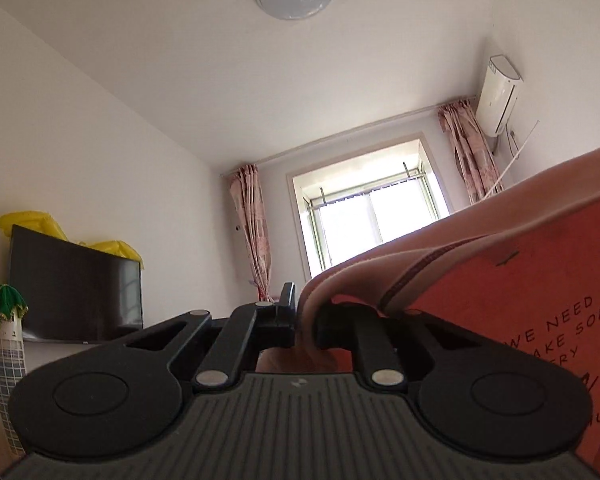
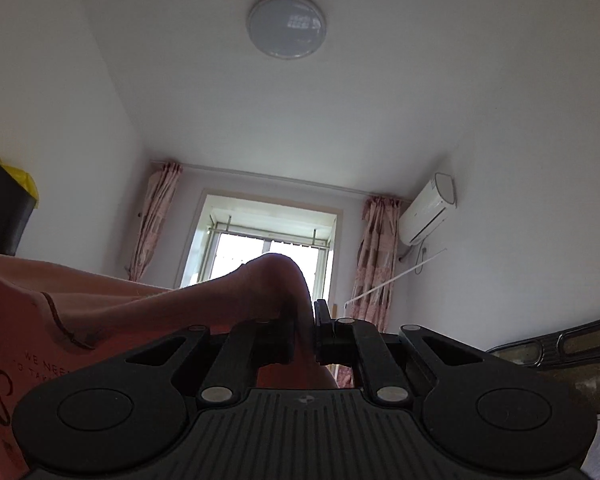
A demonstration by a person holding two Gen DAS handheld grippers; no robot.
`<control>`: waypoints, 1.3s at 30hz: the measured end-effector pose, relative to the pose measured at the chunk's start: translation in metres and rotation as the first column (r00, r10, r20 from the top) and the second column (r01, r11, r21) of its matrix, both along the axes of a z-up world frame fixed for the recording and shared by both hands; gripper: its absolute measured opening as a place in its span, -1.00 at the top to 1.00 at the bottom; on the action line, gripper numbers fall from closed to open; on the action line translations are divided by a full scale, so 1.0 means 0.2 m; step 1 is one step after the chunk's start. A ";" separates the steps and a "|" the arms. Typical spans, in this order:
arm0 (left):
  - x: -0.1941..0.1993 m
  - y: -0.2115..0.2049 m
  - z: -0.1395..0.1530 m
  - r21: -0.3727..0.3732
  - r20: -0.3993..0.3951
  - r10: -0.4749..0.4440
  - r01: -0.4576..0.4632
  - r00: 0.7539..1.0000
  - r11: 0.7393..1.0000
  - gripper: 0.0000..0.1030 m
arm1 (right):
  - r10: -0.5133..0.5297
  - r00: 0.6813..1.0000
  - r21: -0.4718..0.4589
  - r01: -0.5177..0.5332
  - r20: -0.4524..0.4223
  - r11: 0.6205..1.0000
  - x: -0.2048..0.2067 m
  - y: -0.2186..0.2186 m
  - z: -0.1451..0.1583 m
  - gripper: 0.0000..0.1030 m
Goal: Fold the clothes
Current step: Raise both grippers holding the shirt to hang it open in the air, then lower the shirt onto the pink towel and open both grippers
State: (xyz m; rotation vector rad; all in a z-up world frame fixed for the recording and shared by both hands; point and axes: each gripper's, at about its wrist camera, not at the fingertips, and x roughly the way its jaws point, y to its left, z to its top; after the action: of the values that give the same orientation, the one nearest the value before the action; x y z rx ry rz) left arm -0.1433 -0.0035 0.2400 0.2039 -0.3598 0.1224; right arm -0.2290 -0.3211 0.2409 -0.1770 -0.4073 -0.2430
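Orange shirt with dark lettering and maroon-trimmed collar; pink patterned curtains; yellow bag; black grippers.

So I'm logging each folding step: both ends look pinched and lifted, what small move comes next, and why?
Probably lower both together to lay it flat. The left hand-held gripper and right hand-held gripper each clamp an edge of the orange shirt, which is raised toward the ceiling.
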 end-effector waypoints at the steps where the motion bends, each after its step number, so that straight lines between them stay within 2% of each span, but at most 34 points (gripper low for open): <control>1: -0.05 0.01 0.04 0.005 0.029 0.008 -0.008 1.000 1.000 0.66 | -0.001 1.000 -0.004 0.001 0.020 1.000 -0.04 0.01 0.02 0.79; 3: -0.16 0.04 0.11 0.017 0.086 0.019 -0.021 0.996 1.000 0.63 | 0.003 0.998 -0.012 -0.002 0.059 1.000 -0.12 0.02 0.06 0.79; 6: -0.28 0.09 0.18 0.030 0.120 0.001 -0.005 0.993 1.000 0.39 | -0.023 0.993 -0.044 0.028 0.120 0.999 -0.21 0.05 0.09 0.79; 9: -0.33 0.14 0.19 0.049 0.090 -0.042 0.037 0.995 0.998 0.24 | -0.050 0.987 -0.055 0.059 0.150 0.997 -0.25 0.04 0.11 0.79; 11: -0.28 0.15 0.16 0.058 0.039 -0.062 0.060 0.997 0.997 0.14 | -0.052 0.989 -0.045 0.058 0.136 0.997 -0.22 0.03 0.10 0.79; 15: -0.05 0.11 -0.01 0.093 -0.088 -0.032 0.040 0.996 0.995 0.02 | -0.088 0.996 -0.064 0.089 0.015 0.994 0.03 0.02 -0.02 0.79; 17: 0.14 0.07 -0.12 0.116 -0.170 0.000 0.020 0.985 0.993 0.02 | -0.105 0.991 -0.083 0.098 -0.085 0.992 0.25 0.03 -0.13 0.78; 19: 0.39 0.02 -0.25 0.151 -0.255 0.057 -0.018 0.965 0.988 0.02 | -0.117 0.973 -0.095 0.099 -0.200 0.991 0.51 0.03 -0.27 0.77; 20: 0.53 -0.01 -0.33 0.172 -0.303 0.081 -0.029 0.949 0.985 0.02 | -0.122 0.955 -0.104 0.098 -0.270 0.990 0.68 0.03 -0.36 0.77; 22: 0.83 -0.10 -0.52 0.215 -0.425 0.116 -0.024 0.898 0.976 0.02 | -0.127 0.906 -0.115 0.088 -0.403 0.990 1.00 -0.01 -0.53 0.77; 24: 1.11 -0.17 -0.74 0.247 -0.547 0.152 -0.014 0.823 0.969 0.02 | -0.130 0.815 -0.108 0.083 -0.564 0.991 1.35 -0.07 -0.77 0.74; 26: 1.37 -0.22 -0.98 0.274 -0.657 0.196 -0.011 0.728 0.962 0.02 | -0.122 0.701 -0.088 0.084 -0.703 0.993 1.62 -0.10 -1.02 0.70; 27: 1.46 -0.24 -1.10 0.281 -0.701 0.215 -0.014 0.679 0.960 0.02 | -0.111 0.627 -0.077 0.081 -0.771 0.994 1.73 -0.10 -1.14 0.66; 28: 1.53 -0.24 -1.22 0.283 -0.735 0.227 -0.015 0.639 0.959 0.03 | -0.106 0.545 -0.075 0.079 -0.832 0.994 1.80 -0.10 -1.24 0.57; 29: 1.58 -0.22 -1.33 0.283 -0.762 0.235 -0.016 0.603 0.959 0.03 | -0.100 0.457 -0.072 0.077 -0.884 0.994 1.88 -0.09 -1.35 0.56; 30: 1.62 -0.20 -1.42 0.279 -0.786 0.238 -0.016 0.571 0.960 0.03 | -0.103 0.446 -0.081 0.069 -0.889 0.994 1.88 -0.05 -1.42 0.51; 31: 1.63 -0.17 -1.45 0.266 -0.796 0.229 -0.016 0.560 0.964 0.04 | -0.104 0.482 -0.091 0.050 -0.870 0.995 1.85 -0.01 -1.44 0.38; 32: 1.63 -0.15 -1.44 0.253 -0.794 0.217 -0.015 0.568 0.967 0.04 | -0.094 0.496 -0.093 0.027 -0.863 0.995 1.85 0.01 -1.44 0.11; 34: 1.62 -0.14 -1.37 0.236 -0.787 0.187 0.007 0.588 0.972 -0.05 | -0.083 0.491 -0.078 0.030 -0.867 0.997 1.88 -0.01 -1.46 -0.07; 35: 1.65 -0.13 -1.34 0.241 -0.789 0.186 0.017 0.586 0.970 -0.16 | -0.060 0.487 -0.045 0.041 -0.871 0.998 1.90 -0.04 -1.45 -0.21; 36: 1.69 -0.12 -1.32 0.250 -0.793 0.194 0.018 0.578 0.968 -0.24 | -0.004 0.481 0.030 0.063 -0.877 0.998 1.93 -0.12 -1.43 -0.31; 37: 1.73 -0.11 -1.29 0.250 -0.793 0.199 0.010 0.575 0.968 -0.42 | 0.065 0.468 0.124 0.096 -0.881 0.988 1.96 -0.22 -1.41 -0.53; 38: 1.77 -0.09 -1.25 0.246 -0.791 0.205 -0.007 0.576 0.969 -0.43 | 0.136 0.453 0.216 0.131 -0.881 0.968 1.99 -0.31 -1.40 -0.64; 39: 1.81 -0.08 -1.23 0.247 -0.785 0.225 -0.041 0.577 0.968 -0.42 | 0.225 0.448 0.328 0.165 -0.865 0.930 2.01 -0.40 -1.38 -0.66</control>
State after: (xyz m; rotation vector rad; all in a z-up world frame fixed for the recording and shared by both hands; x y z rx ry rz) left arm 0.2182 -0.0188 -0.0065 0.4701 0.5885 0.1296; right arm 0.1734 -0.4018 -0.0360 0.0978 0.7415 -0.1512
